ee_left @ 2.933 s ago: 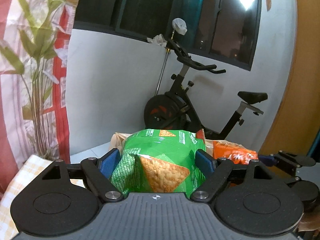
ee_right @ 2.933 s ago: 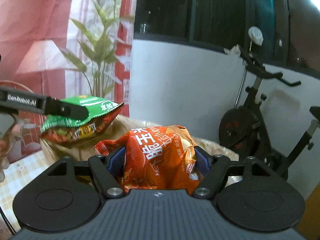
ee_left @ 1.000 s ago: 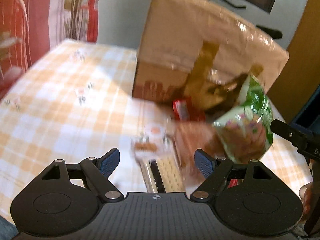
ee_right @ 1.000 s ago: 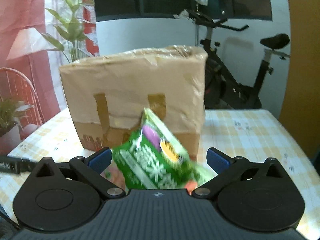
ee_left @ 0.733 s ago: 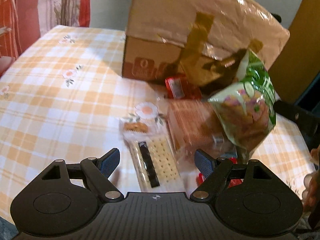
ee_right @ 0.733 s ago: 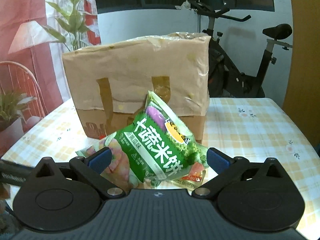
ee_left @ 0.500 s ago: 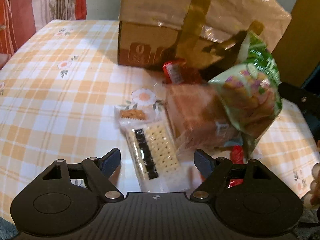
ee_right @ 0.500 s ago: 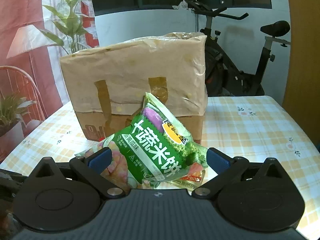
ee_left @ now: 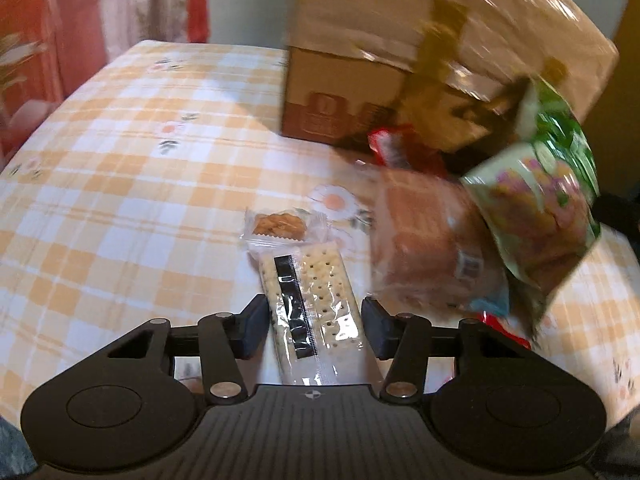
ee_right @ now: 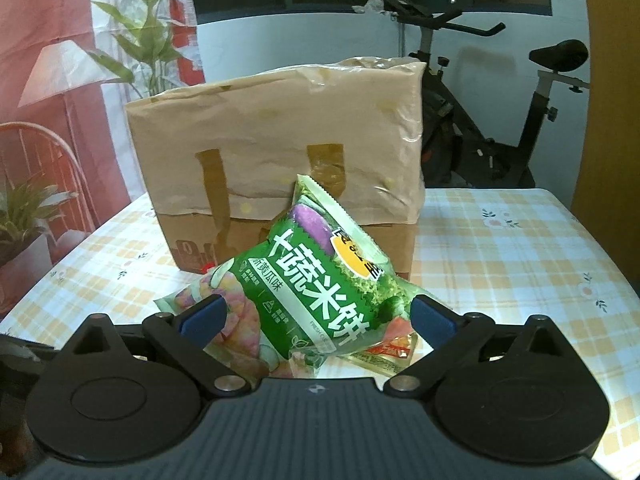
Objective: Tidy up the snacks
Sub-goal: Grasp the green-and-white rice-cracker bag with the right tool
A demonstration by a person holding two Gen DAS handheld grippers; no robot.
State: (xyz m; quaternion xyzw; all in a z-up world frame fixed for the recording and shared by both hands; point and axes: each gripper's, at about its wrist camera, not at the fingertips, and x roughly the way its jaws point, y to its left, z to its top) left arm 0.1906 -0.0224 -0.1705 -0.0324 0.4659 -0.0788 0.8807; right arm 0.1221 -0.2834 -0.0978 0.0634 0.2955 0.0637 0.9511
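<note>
Paper bag (ee_right: 280, 152): stands upright at the back of the checked tablecloth (ee_left: 120, 200). Green snack bag (ee_right: 316, 292): gripped in the right gripper (ee_right: 316, 316), raised before the bag. Cracker pack (ee_left: 312, 304): flat on the cloth, between the closing jaws of the left gripper (ee_left: 314, 320), pads not yet pressing. Advice: centre on the pack's long sides; squeeze gently, crackers likely snap.

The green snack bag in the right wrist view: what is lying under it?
Under the green snack bag an orange packet sticks out at its lower right, lying on the checked tablecloth. The rest beneath is covered.
</note>
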